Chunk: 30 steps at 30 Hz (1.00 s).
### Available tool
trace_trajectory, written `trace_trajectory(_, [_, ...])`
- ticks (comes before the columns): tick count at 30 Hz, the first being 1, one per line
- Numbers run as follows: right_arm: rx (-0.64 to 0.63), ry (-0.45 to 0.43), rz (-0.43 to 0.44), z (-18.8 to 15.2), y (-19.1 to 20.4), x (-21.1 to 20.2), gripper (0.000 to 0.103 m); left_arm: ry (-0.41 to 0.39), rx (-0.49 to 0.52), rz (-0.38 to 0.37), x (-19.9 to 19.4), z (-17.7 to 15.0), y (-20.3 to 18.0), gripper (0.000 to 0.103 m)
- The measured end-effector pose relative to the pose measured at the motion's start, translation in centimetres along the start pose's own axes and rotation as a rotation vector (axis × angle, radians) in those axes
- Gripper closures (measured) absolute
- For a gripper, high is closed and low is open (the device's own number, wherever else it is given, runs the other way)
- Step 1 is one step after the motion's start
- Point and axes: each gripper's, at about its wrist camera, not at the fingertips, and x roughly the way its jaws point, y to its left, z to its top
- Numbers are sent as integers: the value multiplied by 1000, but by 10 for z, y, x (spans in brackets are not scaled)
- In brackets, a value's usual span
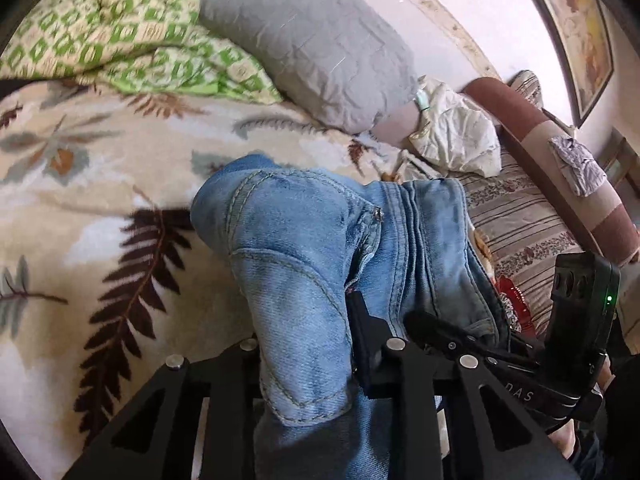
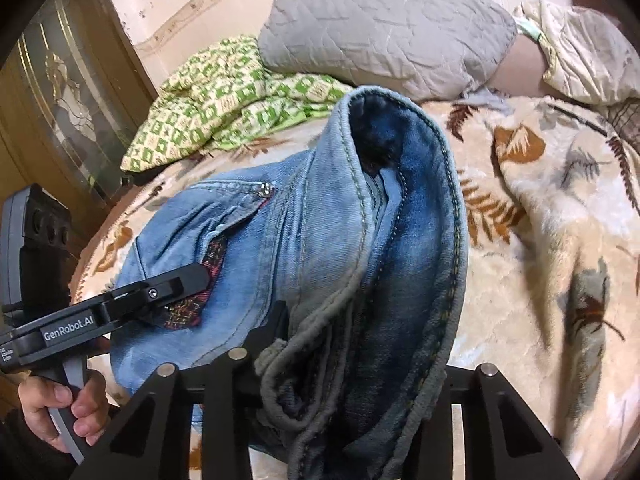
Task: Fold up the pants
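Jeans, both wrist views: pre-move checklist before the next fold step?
1. Left gripper shut on the light blue denim jeans: ok, denim fills the gap between its fingers near the pocket.
2. Right gripper shut on the jeans' hem end: ok, bunched hem edges run between its fingers.
3. Grippers apart from each other: ok, the left gripper sits off to the side on the pocket area.
4. Landing area on the cream leaf-print fleece blanket: ok, bare blanket around the jeans.
5. Grey quilted pillow and green patterned cloth out of the way: ok, both lie beyond the jeans.
6. Layers aligned: cannot tell, fabric is bunched.
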Motion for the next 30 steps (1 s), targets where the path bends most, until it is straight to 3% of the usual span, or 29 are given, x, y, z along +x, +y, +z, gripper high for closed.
trace_trajectory(9, [-32, -121, 31, 53, 19, -14, 63, -105, 54, 2, -19, 63, -2, 76])
trace_trajectory(15, [-8, -120, 7, 86, 17, 36, 63, -54, 42, 23, 16, 95, 27, 76])
trace_trajectory(20, [34, -16, -18, 74, 4, 87, 63, 84, 23, 78, 63, 80, 56, 72])
trace_trajectory(24, [-3, -30, -48, 60, 2, 98, 63, 82, -18, 56, 69, 73, 68, 68])
trace_trajectory(30, [14, -31, -54, 57, -3, 105, 61, 78, 1, 67, 75, 68, 70, 62])
